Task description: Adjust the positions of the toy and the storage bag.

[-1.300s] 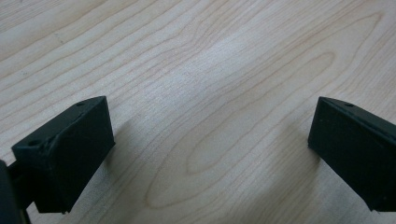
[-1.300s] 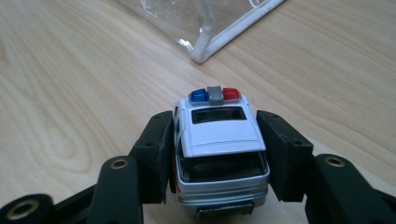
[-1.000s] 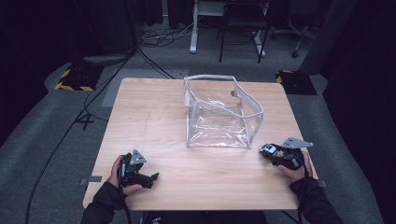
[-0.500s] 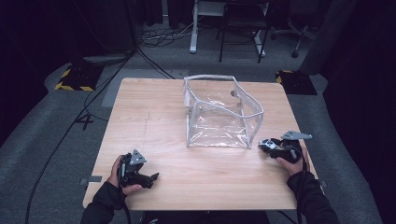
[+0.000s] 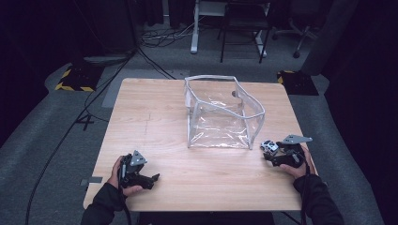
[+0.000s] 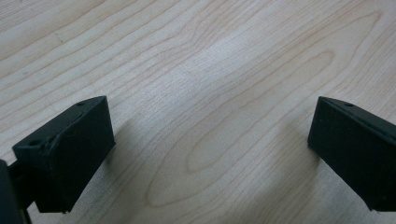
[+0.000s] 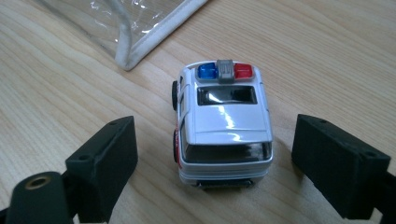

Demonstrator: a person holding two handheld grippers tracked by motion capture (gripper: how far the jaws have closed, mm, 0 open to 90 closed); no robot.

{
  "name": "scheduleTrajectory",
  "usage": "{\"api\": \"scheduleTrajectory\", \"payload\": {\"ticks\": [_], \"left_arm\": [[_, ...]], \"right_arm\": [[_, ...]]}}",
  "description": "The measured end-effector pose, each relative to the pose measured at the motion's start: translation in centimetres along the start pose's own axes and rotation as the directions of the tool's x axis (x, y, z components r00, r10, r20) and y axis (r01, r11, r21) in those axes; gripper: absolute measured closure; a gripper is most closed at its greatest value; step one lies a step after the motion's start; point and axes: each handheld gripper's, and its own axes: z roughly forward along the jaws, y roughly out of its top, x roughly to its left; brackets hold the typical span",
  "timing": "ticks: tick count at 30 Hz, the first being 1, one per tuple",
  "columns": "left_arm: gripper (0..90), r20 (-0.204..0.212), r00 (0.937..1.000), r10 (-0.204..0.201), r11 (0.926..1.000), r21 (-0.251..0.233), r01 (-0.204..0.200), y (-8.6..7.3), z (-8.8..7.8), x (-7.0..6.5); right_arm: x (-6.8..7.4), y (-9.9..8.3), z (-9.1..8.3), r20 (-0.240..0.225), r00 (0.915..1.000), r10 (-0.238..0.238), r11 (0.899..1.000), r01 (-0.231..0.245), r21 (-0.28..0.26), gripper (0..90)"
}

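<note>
At the near left of the table (image 5: 155, 117), the left gripper (image 5: 149, 178) lay low over the wood in the person's left hand (image 5: 119, 176), its jaws pointing toward the table's right side. In the left gripper view the two black jaws stood wide apart with nothing but bare wood grain between them.

Toward the middle and far side stood a clear pouch (image 5: 220, 115) with white piping, open at the top and sagging at its right wall, well apart from the left gripper.

Just right of the pouch's near right corner sat a toy police car (image 5: 269, 146) on its wheels on the table, close to the pouch but not touching it. In the right gripper view the car (image 7: 223, 123) was white with a blue and red light bar, its roof toward the camera.

At the near right, the right gripper (image 5: 271, 153) in the right hand (image 5: 293, 164) had just been opening its jaws; they stood apart on either side of the car, with a gap on both sides and neither pad pressing on it.
</note>
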Motion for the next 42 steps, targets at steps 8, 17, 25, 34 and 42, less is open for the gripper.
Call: {"api": "scheduleTrajectory", "payload": {"ticks": [8,17,25,34,42], "left_arm": [[0.6,0.001,1.0000,0.003,1.0000,0.000,-0.003,0.00,0.00,0.02],[0.6,-0.012,0.9999,0.005,1.0000,-0.001,-0.005,-0.03,-0.07,0.05],[0.6,-0.014,0.9999,0.007,1.0000,-0.006,-0.007,-0.04,-0.02,0.07],[0.5,-0.009,0.9999,0.008,1.0000,-0.005,-0.008,-0.02,0.01,0.12],[0.6,-0.005,1.0000,0.007,1.0000,-0.005,-0.007,-0.02,0.01,0.11]], "right_arm": [[-0.11,0.06,0.00,0.007,0.9999,0.015,0.999,-0.014,-0.033,33.2],[-0.06,0.00,-0.12,-0.010,1.0000,-0.002,0.999,0.002,-0.040,39.9],[-0.27,-0.07,-0.23,-0.004,1.0000,0.003,0.999,-0.004,-0.047,47.4],[-0.16,-0.07,-0.26,-0.004,1.0000,0.008,0.999,-0.008,-0.046,47.8],[-0.13,-0.07,-0.24,-0.001,1.0000,0.008,0.999,-0.008,-0.049,47.9]]}}
